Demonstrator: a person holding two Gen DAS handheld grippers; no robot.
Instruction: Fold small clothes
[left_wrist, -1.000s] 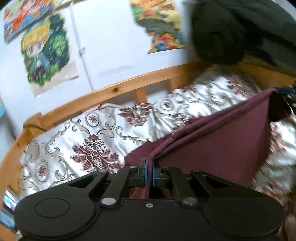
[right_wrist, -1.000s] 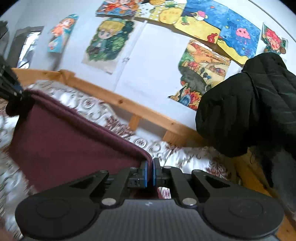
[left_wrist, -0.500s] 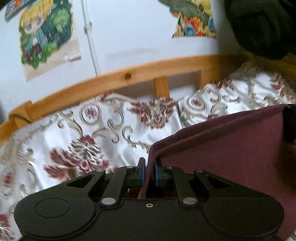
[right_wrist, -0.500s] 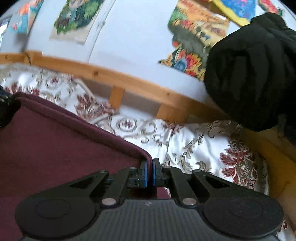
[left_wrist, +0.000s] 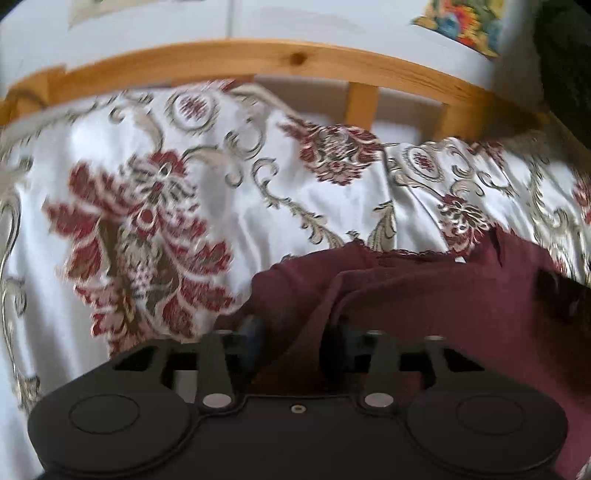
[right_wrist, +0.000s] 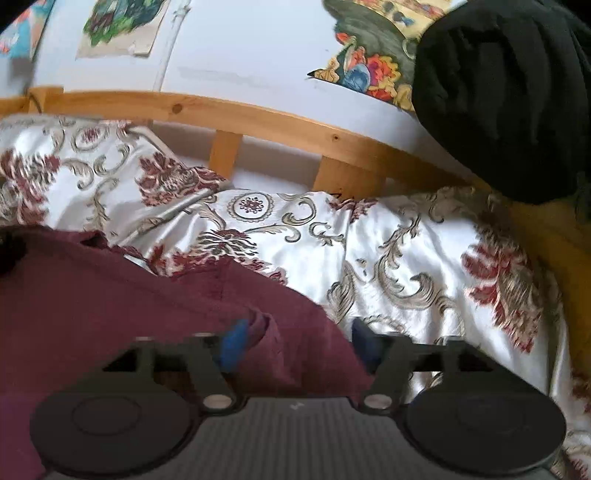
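A second ago both grippers held the maroon cloth (left_wrist: 443, 295) up off the bed, stretched between them with the pads pinched on its top edge; it now lies slumped on the bedspread (left_wrist: 229, 206), and both sets of jaws have just been opening.

In the left wrist view, the left gripper (left_wrist: 293, 343) has its jaws spread, and a fold of the cloth runs loosely up between them without either pad pressing on it. The cloth fills the picture from about 3 o'clock to 6 o'clock, rumpled, with its far edge lying on the bedspread. The other gripper shows as a dark blur at 3 o'clock on the cloth. The wooden rail (left_wrist: 258, 59) arcs across at 12 o'clock, with a picture (left_wrist: 458, 18) on the wall at 1 o'clock.

In the right wrist view, the right gripper (right_wrist: 299, 343) is spread wide too. Its blue left pad sits against a ridge of the cloth (right_wrist: 110, 302), while the right pad stands clear over the bedspread (right_wrist: 406, 266); nothing is clamped. The cloth covers the picture from 6 o'clock round to 9 o'clock. A black jacket (right_wrist: 498, 92) hangs at 1 to 2 o'clock over the rail (right_wrist: 277, 122). Both views are blurred near the fingers.
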